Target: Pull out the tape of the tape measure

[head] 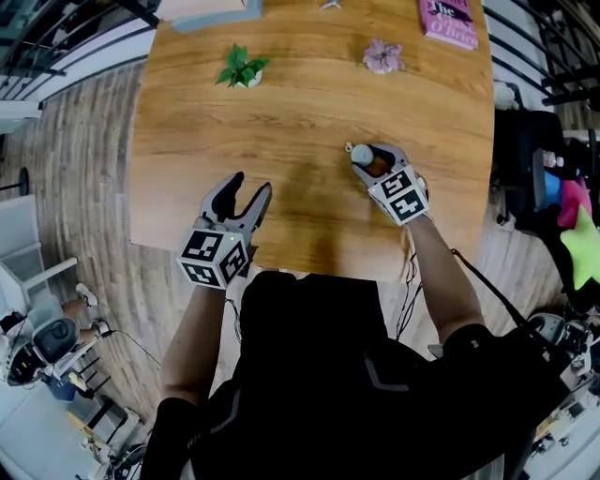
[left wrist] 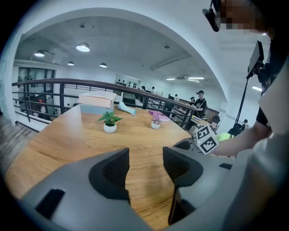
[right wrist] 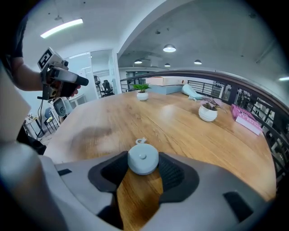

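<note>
A small round grey tape measure [right wrist: 143, 158] lies flat on the wooden table [head: 309, 103], its pull ring [right wrist: 141, 141] pointing away from me. My right gripper [right wrist: 142, 169] has both pads against the case's sides and is shut on it. In the head view that gripper [head: 370, 161] sits right of centre near the table's front, the tape measure [head: 362, 155] partly hidden between its fingers. My left gripper [head: 248, 192] hovers over the front edge to the left, open with nothing between its jaws; its own view shows bare wood in the gap [left wrist: 145, 167].
A green potted plant [head: 242, 67] and a pink-flowered pot [head: 382, 56] stand at the far side, with a pink book [head: 448, 21] at the far right corner and a box [head: 211, 9] at the far left. A railing runs beyond the table.
</note>
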The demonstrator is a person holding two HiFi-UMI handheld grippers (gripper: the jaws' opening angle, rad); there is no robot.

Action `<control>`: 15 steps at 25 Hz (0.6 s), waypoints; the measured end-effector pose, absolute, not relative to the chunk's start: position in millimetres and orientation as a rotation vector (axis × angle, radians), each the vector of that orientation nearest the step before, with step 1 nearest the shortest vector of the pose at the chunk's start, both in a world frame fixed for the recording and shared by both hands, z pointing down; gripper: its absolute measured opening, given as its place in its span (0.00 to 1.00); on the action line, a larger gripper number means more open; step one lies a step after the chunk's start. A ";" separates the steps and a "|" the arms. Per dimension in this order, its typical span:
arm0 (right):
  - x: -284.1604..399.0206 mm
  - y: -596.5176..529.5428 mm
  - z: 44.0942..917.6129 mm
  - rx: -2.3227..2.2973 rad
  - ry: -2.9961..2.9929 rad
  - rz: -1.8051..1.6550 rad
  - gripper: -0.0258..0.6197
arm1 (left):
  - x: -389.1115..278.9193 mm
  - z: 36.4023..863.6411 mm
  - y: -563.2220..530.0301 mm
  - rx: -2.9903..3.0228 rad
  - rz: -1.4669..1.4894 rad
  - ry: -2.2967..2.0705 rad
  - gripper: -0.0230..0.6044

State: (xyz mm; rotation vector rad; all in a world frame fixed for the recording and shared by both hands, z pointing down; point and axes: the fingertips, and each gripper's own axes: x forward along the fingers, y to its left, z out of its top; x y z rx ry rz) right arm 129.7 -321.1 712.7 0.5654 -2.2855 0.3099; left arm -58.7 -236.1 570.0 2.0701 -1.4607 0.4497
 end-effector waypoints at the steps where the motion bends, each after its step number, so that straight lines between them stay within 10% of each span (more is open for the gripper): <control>1: 128.9 -322.3 712.6 0.568 -2.287 0.308 0.38 | -59.6 567.4 -236.3 2.074 0.446 -1.462 0.44; 15: 104.4 -302.5 590.7 0.692 -2.382 0.339 0.38 | -67.9 492.9 -236.1 2.342 0.420 -1.354 0.41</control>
